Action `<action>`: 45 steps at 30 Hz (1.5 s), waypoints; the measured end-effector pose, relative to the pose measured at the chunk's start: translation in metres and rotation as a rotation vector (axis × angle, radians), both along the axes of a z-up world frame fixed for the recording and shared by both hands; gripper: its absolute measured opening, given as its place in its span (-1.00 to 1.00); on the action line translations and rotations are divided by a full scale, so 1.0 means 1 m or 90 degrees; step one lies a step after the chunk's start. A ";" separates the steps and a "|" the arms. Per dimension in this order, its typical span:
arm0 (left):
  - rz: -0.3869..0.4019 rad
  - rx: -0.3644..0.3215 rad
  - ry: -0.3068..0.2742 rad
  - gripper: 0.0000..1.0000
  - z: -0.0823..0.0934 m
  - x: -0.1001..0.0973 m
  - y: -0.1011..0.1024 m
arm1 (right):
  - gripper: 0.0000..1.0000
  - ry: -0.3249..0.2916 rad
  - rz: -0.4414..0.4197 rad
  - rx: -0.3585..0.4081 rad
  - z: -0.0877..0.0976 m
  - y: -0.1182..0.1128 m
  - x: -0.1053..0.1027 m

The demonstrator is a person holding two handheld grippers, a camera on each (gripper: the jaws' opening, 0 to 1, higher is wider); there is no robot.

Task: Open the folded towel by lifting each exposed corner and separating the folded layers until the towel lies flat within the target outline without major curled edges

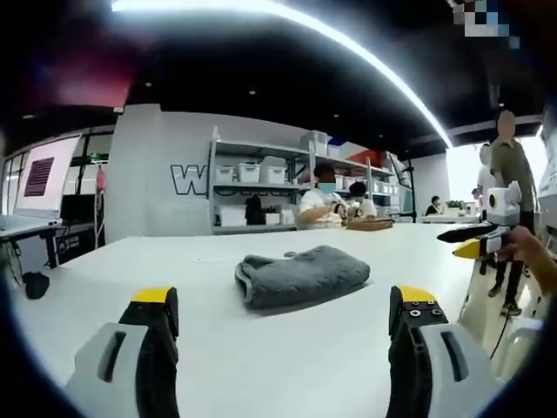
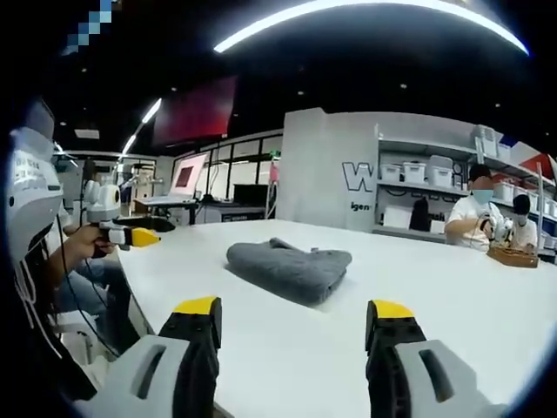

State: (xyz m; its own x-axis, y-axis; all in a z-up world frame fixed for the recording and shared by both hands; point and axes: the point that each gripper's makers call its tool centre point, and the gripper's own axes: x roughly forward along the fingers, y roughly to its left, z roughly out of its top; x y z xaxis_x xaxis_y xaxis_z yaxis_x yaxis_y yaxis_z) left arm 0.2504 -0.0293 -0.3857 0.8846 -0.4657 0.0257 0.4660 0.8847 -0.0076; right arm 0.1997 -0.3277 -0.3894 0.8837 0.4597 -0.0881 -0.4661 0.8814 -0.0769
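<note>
- The folded grey terry towel (image 1: 300, 276) lies on the white tabletop (image 1: 287, 366), straight ahead of the left gripper (image 1: 283, 305) and centred in the gap between its yellow-tipped grey jaws; table surface shows between jaw tips and towel, so no contact.
- In the right gripper view the same towel (image 2: 289, 269) sits ahead of the right gripper (image 2: 291, 318) and slightly left of centre, likewise apart from the jaw tips.
- Both grippers stand wide open and hold nothing (jaw tips well separated in each view).
- Long axis: the bundle runs across the left gripper's line of sight, roughly parallel to the table's near edge; from the right gripper it runs obliquely, near end to the right.
- Orientation: in the left gripper view the rounded fold faces left and front, with looser layered edges and a raised bump toward the back.
- Judgement: neither gripper is clearly nearer; the two approach from different sides.
- No target outline can be made out on the table.
- Judgement: unfolding not yet begun; the next move calls for finding an exposed corner on the loose-edge side.
</note>
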 end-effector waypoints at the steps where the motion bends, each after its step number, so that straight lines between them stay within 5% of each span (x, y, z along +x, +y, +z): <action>1: 0.000 -0.002 0.001 0.98 0.000 0.001 0.000 | 0.32 -0.001 0.002 -0.001 0.000 0.001 0.000; 22: -0.016 0.015 0.005 0.98 0.000 0.019 0.002 | 0.28 0.001 0.028 -0.026 -0.002 0.006 0.018; 40: -0.063 -0.021 -0.005 0.95 0.016 0.044 -0.032 | 0.24 -0.005 0.061 -0.004 0.007 0.021 0.039; 45: -0.066 0.005 -0.001 0.92 0.013 0.052 -0.034 | 0.23 0.007 0.069 -0.002 0.003 0.023 0.045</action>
State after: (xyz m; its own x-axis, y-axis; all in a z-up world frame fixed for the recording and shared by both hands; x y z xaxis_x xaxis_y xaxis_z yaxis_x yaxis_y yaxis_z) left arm 0.3024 -0.0634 -0.3730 0.8314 -0.5552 0.0224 0.5553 0.8317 -0.0004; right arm 0.2445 -0.3050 -0.3867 0.8283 0.5515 -0.0988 -0.5589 0.8259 -0.0747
